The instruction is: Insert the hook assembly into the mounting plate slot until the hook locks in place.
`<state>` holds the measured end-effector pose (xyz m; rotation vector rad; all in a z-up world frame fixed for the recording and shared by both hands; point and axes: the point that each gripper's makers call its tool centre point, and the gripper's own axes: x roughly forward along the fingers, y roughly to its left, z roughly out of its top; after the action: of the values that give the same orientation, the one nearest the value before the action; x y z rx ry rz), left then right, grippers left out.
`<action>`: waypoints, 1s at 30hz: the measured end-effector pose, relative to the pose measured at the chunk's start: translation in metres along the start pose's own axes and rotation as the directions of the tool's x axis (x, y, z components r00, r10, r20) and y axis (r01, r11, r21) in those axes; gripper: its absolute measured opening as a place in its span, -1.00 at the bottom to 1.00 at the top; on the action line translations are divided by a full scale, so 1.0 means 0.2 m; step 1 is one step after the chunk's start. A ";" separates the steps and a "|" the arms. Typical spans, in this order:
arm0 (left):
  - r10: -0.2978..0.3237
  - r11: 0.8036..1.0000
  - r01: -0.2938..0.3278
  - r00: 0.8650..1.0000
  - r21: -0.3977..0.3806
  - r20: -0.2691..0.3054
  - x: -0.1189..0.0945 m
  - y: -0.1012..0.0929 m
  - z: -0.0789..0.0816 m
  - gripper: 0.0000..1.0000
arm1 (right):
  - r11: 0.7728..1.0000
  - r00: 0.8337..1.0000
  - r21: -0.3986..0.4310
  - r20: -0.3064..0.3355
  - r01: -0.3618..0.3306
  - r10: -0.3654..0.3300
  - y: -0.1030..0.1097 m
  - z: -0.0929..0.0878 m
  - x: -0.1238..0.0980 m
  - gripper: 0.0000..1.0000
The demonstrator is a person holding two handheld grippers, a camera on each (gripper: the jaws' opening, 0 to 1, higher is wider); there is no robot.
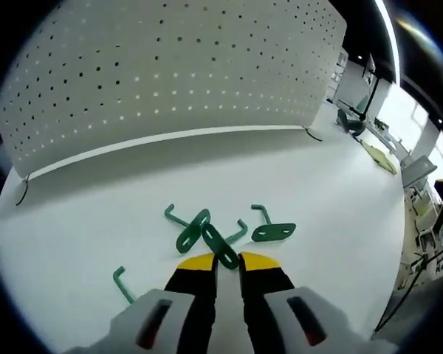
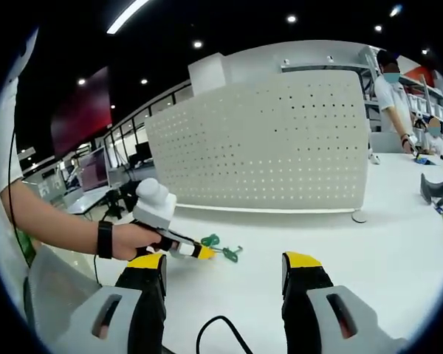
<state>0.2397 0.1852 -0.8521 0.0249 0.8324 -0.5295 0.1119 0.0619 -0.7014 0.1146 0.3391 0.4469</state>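
Observation:
Several green hook assemblies lie on the white table in front of the upright white pegboard (image 1: 177, 66). In the left gripper view one hook (image 1: 192, 230) lies left of my jaws, another (image 1: 273, 232) lies to the right, and a bare green hook rod (image 1: 123, 284) lies further left. My left gripper (image 1: 220, 263) is shut on the flat plate of a green hook (image 1: 220, 245) at table level. The right gripper view shows that gripper (image 2: 204, 252) held by a hand, with green hooks (image 2: 229, 254) at its tip. My right gripper (image 2: 227, 262) hovers open above the table, with nothing between its fingers.
The pegboard (image 2: 273, 140) stands across the back of the table (image 1: 317, 184). A black cable (image 2: 214, 332) loops below my right jaws. A black object (image 2: 433, 188) sits at the far right, and a person (image 2: 391, 88) stands behind it. Open tabletop lies to the right.

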 end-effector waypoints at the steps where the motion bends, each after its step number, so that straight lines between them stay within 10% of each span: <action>1: 0.000 1.000 0.000 1.000 0.000 0.000 0.00 0.00 0.00 -0.77 | 1.000 1.000 0.000 0.000 -0.002 0.002 0.00 0.00 0.00 0.28; 30: -0.010 1.000 0.009 0.999 0.010 0.035 -0.06 0.01 0.04 -0.93 | 1.000 1.000 -0.019 0.000 -0.018 0.018 0.03 0.03 0.01 0.26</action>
<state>0.2399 0.1911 -0.8396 0.0206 0.7955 -0.5417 0.1133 0.0672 -0.6963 0.0995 0.3336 0.4683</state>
